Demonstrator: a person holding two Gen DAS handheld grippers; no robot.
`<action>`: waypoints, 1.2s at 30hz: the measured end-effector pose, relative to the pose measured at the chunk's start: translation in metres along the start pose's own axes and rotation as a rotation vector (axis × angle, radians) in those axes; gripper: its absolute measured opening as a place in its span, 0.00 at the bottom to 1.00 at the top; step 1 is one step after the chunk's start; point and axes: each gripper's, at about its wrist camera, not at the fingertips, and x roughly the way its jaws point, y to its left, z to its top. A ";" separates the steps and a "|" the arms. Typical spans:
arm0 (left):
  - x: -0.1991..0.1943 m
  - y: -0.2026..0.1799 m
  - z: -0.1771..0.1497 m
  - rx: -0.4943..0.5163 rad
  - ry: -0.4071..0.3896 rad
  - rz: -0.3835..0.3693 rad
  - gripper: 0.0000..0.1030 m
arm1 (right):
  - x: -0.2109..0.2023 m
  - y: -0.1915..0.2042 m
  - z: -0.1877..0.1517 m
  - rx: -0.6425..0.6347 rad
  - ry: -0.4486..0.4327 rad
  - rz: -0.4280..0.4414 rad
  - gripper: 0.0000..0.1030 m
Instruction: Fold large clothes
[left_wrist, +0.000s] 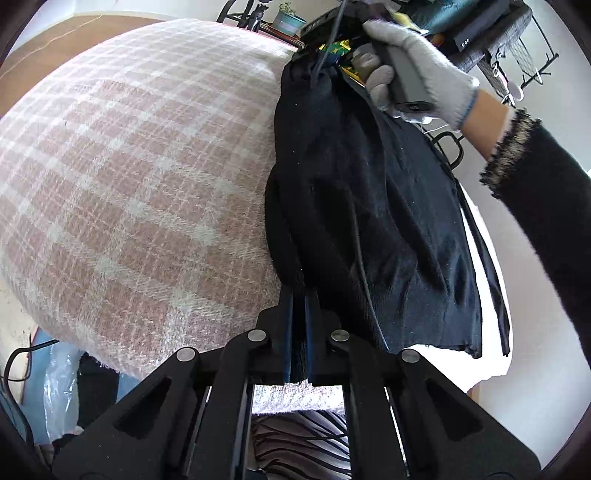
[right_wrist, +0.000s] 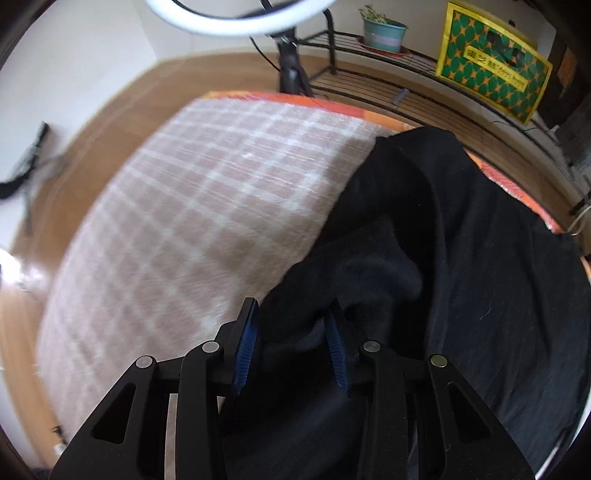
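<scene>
The left gripper (left_wrist: 299, 295) is pressed together on the garment's (left_wrist: 369, 206) edge. The right gripper (right_wrist: 291, 332) pinches a bunched fold above the blanket (right_wrist: 177, 221), which lies bare leftward.

Right wrist view's pretty smeared, the plaid blanket (right_wrist: 192, 206) is all blur. The black garment (right_wrist: 480, 295) runs off the bottom edge and swallows the right gripper (right_wrist: 293, 314) fingertips.

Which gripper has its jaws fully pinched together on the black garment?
The left gripper: its jaws meet on the black garment's edge. The right gripper holds a thick bunch, jaws apart.
</scene>
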 end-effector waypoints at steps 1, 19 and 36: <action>-0.001 0.002 0.001 -0.005 -0.001 -0.007 0.03 | 0.004 0.000 0.002 0.005 0.014 -0.012 0.33; -0.036 0.040 -0.012 -0.140 -0.043 -0.035 0.13 | 0.002 -0.009 0.032 0.172 -0.037 0.126 0.07; -0.047 0.033 -0.006 -0.141 -0.086 -0.070 0.01 | -0.018 -0.019 0.038 0.187 -0.094 0.265 0.07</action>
